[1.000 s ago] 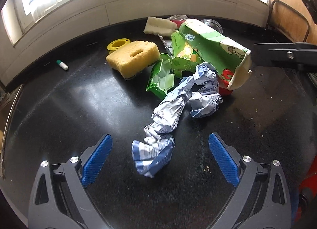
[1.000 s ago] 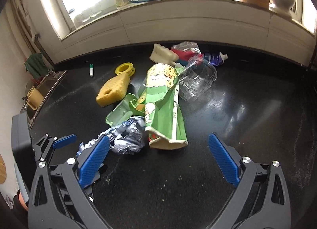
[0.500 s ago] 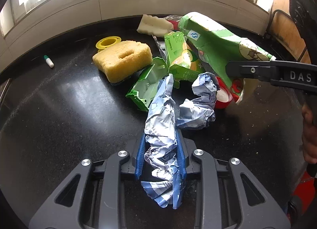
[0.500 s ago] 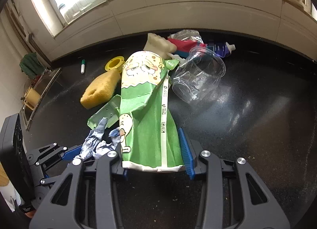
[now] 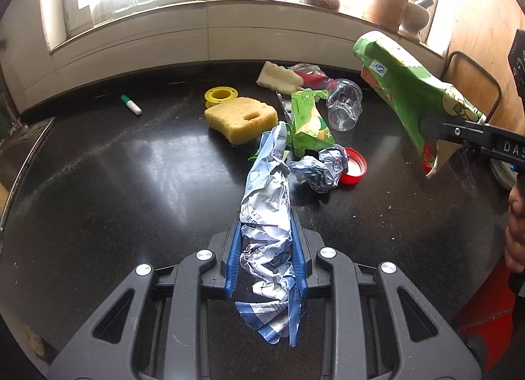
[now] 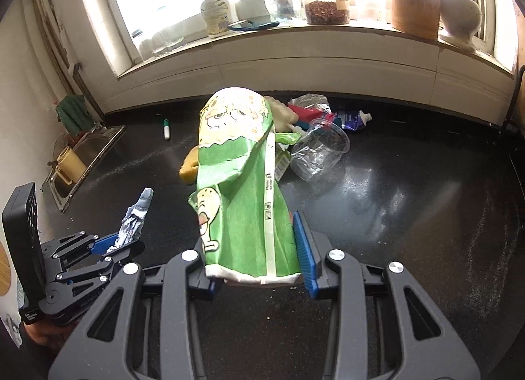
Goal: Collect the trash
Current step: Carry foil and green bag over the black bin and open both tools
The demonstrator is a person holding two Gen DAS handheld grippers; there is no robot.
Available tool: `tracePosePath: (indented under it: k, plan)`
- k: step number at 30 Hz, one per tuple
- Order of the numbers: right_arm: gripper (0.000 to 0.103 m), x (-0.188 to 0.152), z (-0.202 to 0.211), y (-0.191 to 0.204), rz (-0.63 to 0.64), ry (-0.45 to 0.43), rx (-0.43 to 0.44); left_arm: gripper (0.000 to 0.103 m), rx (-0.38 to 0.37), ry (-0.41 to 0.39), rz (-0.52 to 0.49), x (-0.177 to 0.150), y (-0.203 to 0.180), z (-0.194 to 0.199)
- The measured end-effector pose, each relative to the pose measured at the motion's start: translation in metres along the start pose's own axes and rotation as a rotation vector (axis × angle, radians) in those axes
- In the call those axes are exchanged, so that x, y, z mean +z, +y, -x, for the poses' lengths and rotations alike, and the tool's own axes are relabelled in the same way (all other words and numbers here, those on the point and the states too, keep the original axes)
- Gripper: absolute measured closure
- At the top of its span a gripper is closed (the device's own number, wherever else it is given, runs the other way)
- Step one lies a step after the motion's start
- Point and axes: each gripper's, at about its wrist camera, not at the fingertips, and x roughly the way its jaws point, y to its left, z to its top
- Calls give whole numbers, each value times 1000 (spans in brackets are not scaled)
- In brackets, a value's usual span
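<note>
- Black counter point(image 5: 98, 183) now sits lower under both claws.
- Left claw point(image 5: 265, 258), wide apart before, now squeezes the wrapper point(image 5: 265, 215).
- Right claw point(image 6: 259, 248) squeezes the green carton point(image 6: 242, 189), lifted off the trash pile.

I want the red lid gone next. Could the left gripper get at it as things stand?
Probably not yet. The left gripper is shut on the long crumpled wrapper, so its jaws are full. The red lid also lies half under a crumpled foil ball. Nothing else blocks the countertop between them.
</note>
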Motion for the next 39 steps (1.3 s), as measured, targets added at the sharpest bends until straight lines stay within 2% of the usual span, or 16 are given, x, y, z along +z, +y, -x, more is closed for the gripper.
tracePosePath:
  k: [2, 5, 9, 12, 16, 20, 24, 26, 29, 33, 38, 39]
  plan:
    - [65, -3, 5, 20, 35, -2, 21, 77, 19, -18, 30, -9, 14, 19]
    - [65, -10, 3, 62, 92, 10, 100, 76, 73, -35, 87, -29, 47, 47]
    - [65, -28, -16, 145, 203, 44, 238, 76, 218, -58, 177, -76, 100, 93]
    - [65, -51, -35, 215, 296, 96, 347, 76, 342, -41, 284, -130, 149, 128]
    - [65, -93, -62, 319, 443, 197, 494, 76, 440, 30, 447, -207, 212, 153]
    - [65, -148, -91, 406, 557, 320, 586, 76, 476, 118, 593, -279, 265, 150]
    - [65, -198, -127, 464, 637, 423, 586, 76, 431, 170, 731, -337, 310, 120]
    - [65, -216, -145, 483, 656, 462, 564, 76, 448, 200, 749, -355, 323, 101]
    - [65, -238, -176, 503, 659, 522, 527, 76, 421, 207, 801, -378, 335, 79]
    - [65, -253, -208, 518, 664, 559, 482, 76, 438, 231, 818, -399, 346, 58]
    - [63, -261, -225, 523, 663, 576, 455, 76, 443, 248, 847, -405, 355, 51]
    - [60, -262, -227, 525, 663, 574, 454, 75, 447, 249, 845, -405, 356, 51]
